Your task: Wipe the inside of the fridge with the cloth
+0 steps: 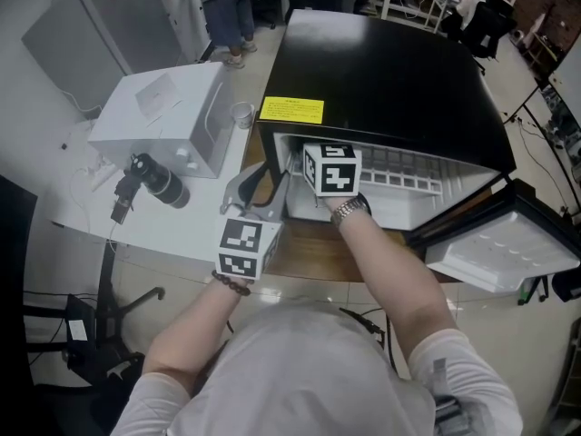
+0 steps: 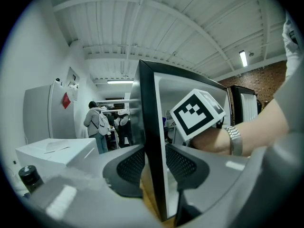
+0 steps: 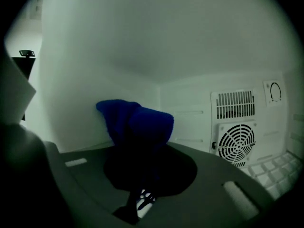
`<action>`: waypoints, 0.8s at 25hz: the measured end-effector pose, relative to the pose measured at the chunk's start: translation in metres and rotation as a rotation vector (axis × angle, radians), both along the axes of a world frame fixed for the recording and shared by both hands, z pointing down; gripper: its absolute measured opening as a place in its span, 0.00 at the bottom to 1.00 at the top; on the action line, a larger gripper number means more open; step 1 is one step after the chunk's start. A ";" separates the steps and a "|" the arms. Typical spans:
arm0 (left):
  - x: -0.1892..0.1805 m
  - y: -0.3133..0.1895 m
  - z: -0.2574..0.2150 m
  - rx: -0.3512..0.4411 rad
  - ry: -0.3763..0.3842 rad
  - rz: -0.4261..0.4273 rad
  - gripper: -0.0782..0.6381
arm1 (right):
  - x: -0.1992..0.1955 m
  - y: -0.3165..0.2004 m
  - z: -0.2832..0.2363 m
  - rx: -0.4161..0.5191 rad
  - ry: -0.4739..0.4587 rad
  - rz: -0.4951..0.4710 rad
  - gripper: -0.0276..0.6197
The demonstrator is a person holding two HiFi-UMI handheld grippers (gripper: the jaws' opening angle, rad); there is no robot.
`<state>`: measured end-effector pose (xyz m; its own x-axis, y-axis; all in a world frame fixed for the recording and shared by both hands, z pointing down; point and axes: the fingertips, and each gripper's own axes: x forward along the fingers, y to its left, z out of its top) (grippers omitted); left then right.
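Blue cloth [image 3: 135, 120]: clenched it in right gripper [image 3: 145, 165] by inner wall [image 3: 80, 80], ten o'clock; clamped left gripper [image 2: 154, 163] onto fridge edge [image 2: 148, 103]; judged wiping partway.

A white desk [image 1: 172, 230] carries a white box-shaped appliance [image 1: 163, 107], a clear cup [image 1: 241, 114] just beside it, and a black cylindrical device [image 1: 159, 184] nearer the front edge. The black fridge [image 1: 390, 71] stands on an adjoining wooden top [image 1: 313, 252].
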<state>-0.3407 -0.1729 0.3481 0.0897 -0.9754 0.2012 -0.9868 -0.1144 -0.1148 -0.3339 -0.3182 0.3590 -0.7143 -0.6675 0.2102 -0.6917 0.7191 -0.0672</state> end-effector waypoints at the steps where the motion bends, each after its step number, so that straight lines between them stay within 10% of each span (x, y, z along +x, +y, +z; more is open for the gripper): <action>1: 0.000 0.000 0.000 -0.001 -0.001 -0.001 0.30 | 0.001 -0.002 0.002 -0.010 0.003 0.012 0.11; 20: 0.000 -0.001 0.000 -0.005 -0.018 -0.029 0.30 | 0.019 -0.032 0.007 -0.031 0.051 0.101 0.11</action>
